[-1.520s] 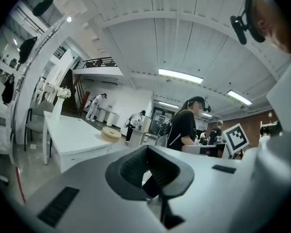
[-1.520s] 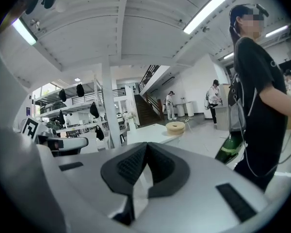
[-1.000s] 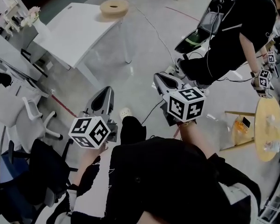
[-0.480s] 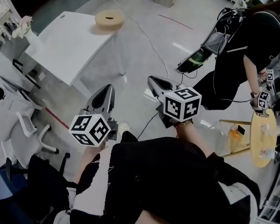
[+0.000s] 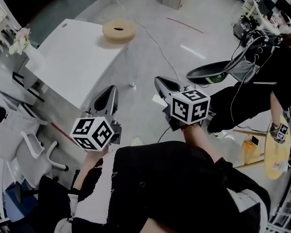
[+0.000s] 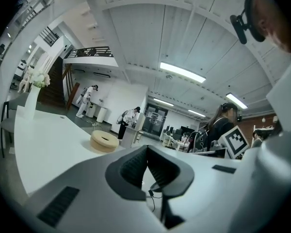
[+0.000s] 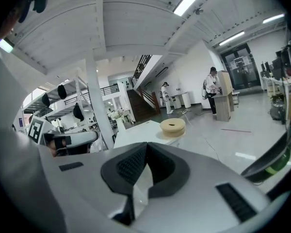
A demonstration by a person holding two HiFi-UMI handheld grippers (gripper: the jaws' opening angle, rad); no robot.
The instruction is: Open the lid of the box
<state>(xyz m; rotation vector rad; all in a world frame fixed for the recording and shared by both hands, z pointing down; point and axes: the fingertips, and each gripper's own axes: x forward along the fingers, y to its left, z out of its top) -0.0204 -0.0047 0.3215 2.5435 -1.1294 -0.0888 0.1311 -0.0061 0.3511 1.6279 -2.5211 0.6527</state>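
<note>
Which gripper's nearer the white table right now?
Left. The left gripper sits just off the near edge of the white table; the right gripper is farther right, over the floor.

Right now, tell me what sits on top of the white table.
A round tan box stands on the white table, near its far corner; nothing else shows on top. The box's top covers its inside, so any contents cannot be seen.

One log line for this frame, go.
left gripper: jaws shut, empty | right gripper: jaws shut, empty | round box: on white table, untouched
</note>
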